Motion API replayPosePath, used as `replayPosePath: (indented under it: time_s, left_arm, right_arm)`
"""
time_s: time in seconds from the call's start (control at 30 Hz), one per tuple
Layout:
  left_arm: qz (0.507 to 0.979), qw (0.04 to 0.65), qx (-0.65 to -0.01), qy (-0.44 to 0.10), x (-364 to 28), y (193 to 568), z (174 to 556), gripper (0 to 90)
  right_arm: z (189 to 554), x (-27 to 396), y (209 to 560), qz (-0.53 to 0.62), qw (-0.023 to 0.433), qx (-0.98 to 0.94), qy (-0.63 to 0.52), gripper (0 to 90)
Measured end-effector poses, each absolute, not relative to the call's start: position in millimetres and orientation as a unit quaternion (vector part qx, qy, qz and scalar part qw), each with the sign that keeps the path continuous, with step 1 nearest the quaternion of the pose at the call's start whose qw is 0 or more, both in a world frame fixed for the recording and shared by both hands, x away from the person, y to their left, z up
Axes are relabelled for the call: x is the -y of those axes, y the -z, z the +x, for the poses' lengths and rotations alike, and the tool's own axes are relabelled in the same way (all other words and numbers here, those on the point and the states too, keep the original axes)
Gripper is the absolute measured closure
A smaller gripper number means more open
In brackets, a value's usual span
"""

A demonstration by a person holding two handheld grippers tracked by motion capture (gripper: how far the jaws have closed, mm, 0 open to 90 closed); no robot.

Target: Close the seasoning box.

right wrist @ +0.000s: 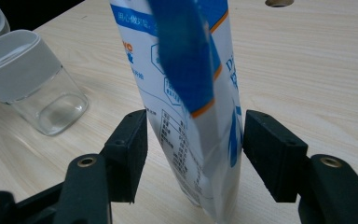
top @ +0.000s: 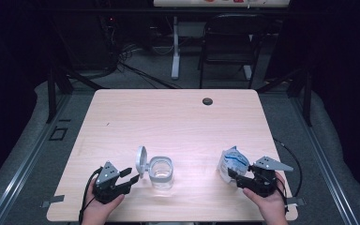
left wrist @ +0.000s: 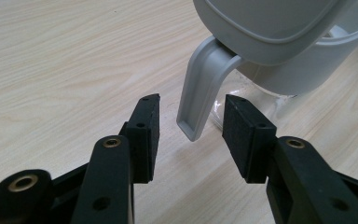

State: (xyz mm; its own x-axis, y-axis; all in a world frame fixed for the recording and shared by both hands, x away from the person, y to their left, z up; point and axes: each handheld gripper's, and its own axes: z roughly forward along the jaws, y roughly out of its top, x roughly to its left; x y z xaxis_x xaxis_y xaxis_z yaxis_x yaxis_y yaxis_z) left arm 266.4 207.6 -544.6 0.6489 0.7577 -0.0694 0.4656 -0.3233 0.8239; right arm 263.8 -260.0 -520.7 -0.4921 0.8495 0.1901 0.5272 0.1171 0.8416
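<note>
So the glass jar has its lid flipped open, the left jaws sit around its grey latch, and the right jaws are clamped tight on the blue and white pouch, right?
Not quite: the right gripper is not clamped on the blue and white pouch. The right gripper view shows gaps between both jaws and the pouch, which stands between them. The glass jar, its open lid and the latch are as you said.

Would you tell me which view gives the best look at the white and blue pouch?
The right gripper view: the pouch stands close between that gripper's open jaws, its print visible. The high view shows it small, beside the right gripper.
</note>
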Motion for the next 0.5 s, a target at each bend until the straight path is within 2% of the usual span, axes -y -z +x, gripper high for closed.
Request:
replayPosePath:
  time_s: [0.5]
  left_arm:
    - [0.797,0.436,-0.384,-0.166,-209.0,544.6,266.9,56.7]
  right_arm:
    - [271.7,259.9,532.7,0.483,0.148,-0.721,-0.474,35.1]
